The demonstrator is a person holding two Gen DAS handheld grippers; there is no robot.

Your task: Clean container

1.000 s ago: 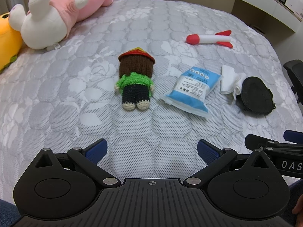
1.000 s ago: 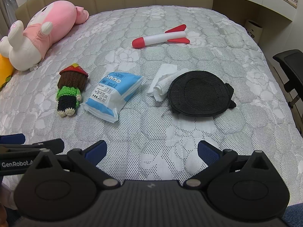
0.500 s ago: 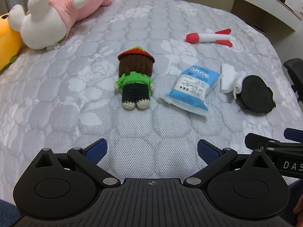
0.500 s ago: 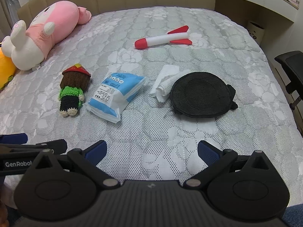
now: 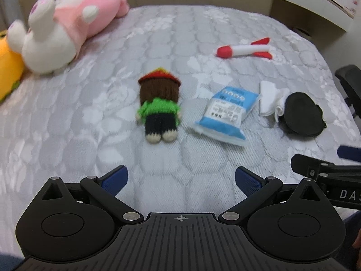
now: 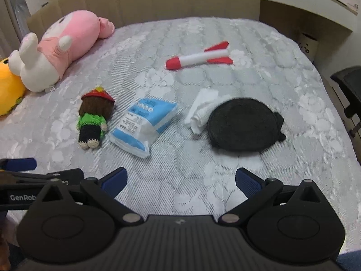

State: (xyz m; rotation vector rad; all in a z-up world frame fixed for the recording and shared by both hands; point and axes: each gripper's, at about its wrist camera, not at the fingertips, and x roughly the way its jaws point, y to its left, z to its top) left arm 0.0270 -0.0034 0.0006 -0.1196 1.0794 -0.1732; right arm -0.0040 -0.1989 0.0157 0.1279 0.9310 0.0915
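Note:
A flat round black mesh container (image 6: 242, 125) (image 5: 301, 114) lies collapsed on the quilted bed, right of centre. A crumpled white cloth (image 6: 202, 110) (image 5: 270, 101) touches its left edge. A blue-and-white wipes pack (image 6: 144, 124) (image 5: 227, 113) lies left of the cloth. My left gripper (image 5: 180, 178) hovers open over the near bed, in front of a knitted doll (image 5: 160, 108) (image 6: 94, 118). My right gripper (image 6: 180, 178) is open too, nothing between its fingers, short of the pack and the container.
A red-and-white toy rocket (image 6: 199, 57) lies farther back. A pink-and-white plush (image 6: 61, 45) and a yellow plush (image 6: 8, 90) rest at the far left by the headboard. A black chair (image 6: 349, 88) stands off the bed's right edge.
Both grippers have tilted up and drawn slightly back, so the objects sit lower in each view. Nothing on the bed has moved, and both grippers stayed open.

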